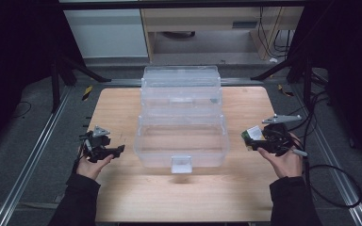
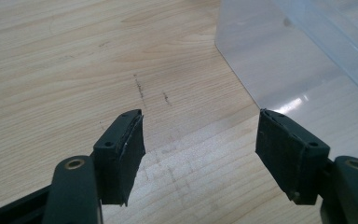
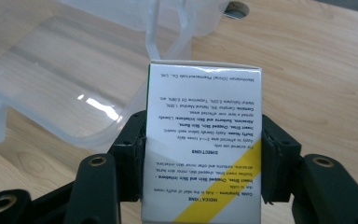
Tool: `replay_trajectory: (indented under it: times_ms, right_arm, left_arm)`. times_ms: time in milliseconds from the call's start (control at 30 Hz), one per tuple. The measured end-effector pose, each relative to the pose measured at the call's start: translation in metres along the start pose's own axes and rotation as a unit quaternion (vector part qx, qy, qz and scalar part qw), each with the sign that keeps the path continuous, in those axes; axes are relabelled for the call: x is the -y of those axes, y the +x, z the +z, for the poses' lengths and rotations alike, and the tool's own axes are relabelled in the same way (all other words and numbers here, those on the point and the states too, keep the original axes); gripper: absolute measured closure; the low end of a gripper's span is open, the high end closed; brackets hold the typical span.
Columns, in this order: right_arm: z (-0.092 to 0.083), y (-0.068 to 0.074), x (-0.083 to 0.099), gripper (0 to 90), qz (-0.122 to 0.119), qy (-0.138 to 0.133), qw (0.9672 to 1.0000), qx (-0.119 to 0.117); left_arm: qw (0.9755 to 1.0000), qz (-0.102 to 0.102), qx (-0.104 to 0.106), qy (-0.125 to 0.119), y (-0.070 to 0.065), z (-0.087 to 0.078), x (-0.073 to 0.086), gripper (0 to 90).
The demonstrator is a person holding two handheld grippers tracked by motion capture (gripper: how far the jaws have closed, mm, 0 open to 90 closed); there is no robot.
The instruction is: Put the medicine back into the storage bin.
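Observation:
A clear plastic storage box (image 1: 181, 127) with its lid swung back stands in the middle of the wooden table (image 1: 122, 193). My right gripper (image 1: 253, 138) is shut on a small white carton (image 3: 204, 140) with printed text and a yellow stripe, held above the table to the right of the box (image 3: 65, 70); in the high view the carton (image 1: 252, 135) shows a green side. My left gripper (image 1: 115, 150) hovers low over the table left of the box, jaws wide open with nothing between them. In its own view the left gripper (image 2: 200, 149) looks down at bare wood, the box's corner (image 2: 279, 60) at upper right.
The box's white front latch (image 1: 181, 164) faces the person. Black cables (image 1: 330, 188) trail from the right gripper over the table's right edge. Metal rails (image 1: 33, 155) run along both sides of the table, and a white cabinet (image 1: 106, 30) stands behind it.

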State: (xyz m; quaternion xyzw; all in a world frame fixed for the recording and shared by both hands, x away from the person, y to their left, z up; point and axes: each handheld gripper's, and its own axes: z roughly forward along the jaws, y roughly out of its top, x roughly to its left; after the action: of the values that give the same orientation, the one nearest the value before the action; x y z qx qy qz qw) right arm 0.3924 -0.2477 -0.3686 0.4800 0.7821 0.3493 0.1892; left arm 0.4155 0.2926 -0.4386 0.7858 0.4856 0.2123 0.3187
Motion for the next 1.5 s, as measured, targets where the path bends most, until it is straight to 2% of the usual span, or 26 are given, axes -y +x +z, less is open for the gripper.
replay_trajectory:
  times_ms: [233,400,700,1000,1500]
  right_arm:
    - [-0.004,0.004,-0.021,45.3,-0.004,-0.027,0.9996,-0.008]
    - [-0.002,0.01,-0.034,45.3,-0.016,-0.038,0.9991,-0.014]
    - [0.01,0.028,-0.054,45.3,-0.032,-0.043,0.998,-0.032]
    - [0.02,0.038,-0.059,45.3,-0.044,-0.033,0.9975,-0.046]
    - [0.042,0.053,-0.05,45.3,-0.073,-0.008,0.995,-0.067]
  left_arm:
    - [1.0,0.001,0.003,-0.003,0.001,0.001,-0.001,31.5]
    - [1.0,0.004,0.001,0.0,0.0,0.001,-0.001,31.5]
    - [1.0,0.002,0.0,-0.002,-0.001,0.0,-0.001,31.2]
    - [1.0,0.001,0.0,-0.005,-0.001,-0.001,-0.002,31.2]
    - [1.0,0.003,0.0,-0.005,-0.002,-0.001,-0.002,31.1]
